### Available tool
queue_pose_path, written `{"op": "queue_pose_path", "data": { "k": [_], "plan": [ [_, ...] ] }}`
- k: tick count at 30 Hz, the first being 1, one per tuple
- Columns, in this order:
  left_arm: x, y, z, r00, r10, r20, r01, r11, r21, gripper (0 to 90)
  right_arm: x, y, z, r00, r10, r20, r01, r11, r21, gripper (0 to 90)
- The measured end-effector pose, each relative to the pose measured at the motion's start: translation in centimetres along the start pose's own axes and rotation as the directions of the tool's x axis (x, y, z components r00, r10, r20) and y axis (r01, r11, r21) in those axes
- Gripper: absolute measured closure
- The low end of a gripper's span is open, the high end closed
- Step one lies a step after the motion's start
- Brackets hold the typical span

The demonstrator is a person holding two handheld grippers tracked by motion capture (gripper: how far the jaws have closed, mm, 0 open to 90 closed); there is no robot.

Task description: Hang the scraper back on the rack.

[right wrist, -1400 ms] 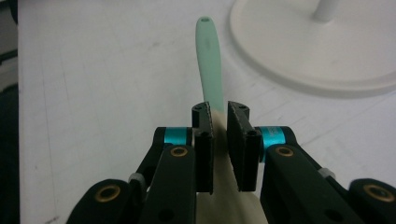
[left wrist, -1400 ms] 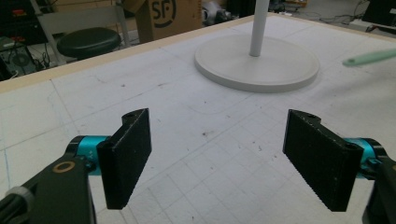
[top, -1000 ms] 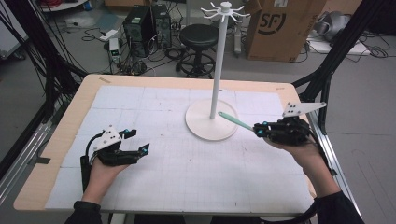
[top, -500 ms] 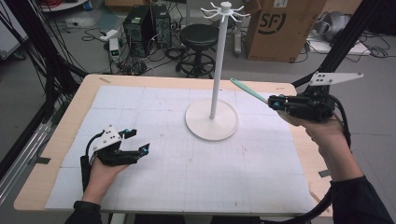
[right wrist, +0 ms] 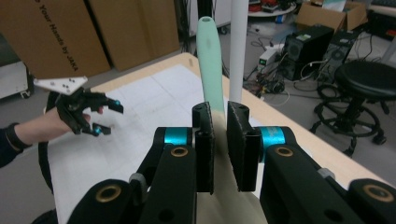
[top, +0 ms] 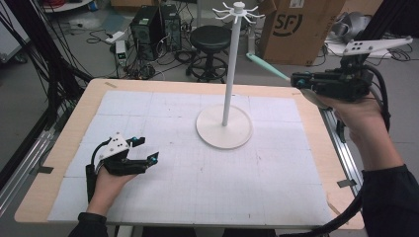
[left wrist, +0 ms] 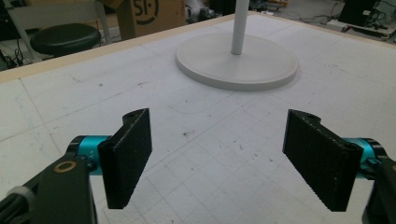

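above table edge, right tool clamping mint handle

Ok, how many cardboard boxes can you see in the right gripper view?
3. Two tall brown cardboard boxes stand side by side at upper left, one printed with lettering and one right of it. A smaller open box sits far back at upper right. More may be hidden.

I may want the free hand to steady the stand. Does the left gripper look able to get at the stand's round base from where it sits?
Probably yes. The left gripper rests open on the mat, and bare mat lies between its jaws and the round base, with nothing in the way.
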State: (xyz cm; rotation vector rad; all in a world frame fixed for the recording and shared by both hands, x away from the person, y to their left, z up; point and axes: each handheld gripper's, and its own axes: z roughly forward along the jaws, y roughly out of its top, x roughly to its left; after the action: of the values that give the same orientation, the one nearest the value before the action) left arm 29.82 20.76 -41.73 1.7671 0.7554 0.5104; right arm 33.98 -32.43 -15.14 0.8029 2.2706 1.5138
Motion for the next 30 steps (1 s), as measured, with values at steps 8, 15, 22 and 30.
{"op": "queue_pose_path", "data": {
  "k": [8, 15, 22, 30],
  "plan": [
    [0.0, 0.0, 0.1, 1.0000, 0.000, 0.001, 0.000, 1.0000, 0.003, 24.5, 0.3, 2.6, -1.2, 0.9998, -0.018, 0.012, 0.018, 0.999, -0.029, 81.8],
    [0.0, -0.1, 0.2, 1.0000, -0.001, 0.005, 0.001, 1.0000, 0.009, 24.5, 0.4, 3.9, -2.1, 0.9997, -0.021, 0.011, 0.021, 0.999, -0.047, 81.8],
    [0.0, -0.1, 0.2, 0.9999, 0.008, 0.009, -0.008, 0.9998, 0.016, 24.5, 0.3, 4.5, -2.4, 0.9993, -0.025, 0.028, 0.026, 0.998, -0.060, 81.8],
    [-0.1, -0.1, 0.3, 0.9999, 0.006, 0.011, -0.007, 0.9997, 0.022, 24.6, -0.1, 4.6, -1.9, 0.9986, -0.025, 0.047, 0.028, 0.998, -0.056, 81.7]
  ]
}}
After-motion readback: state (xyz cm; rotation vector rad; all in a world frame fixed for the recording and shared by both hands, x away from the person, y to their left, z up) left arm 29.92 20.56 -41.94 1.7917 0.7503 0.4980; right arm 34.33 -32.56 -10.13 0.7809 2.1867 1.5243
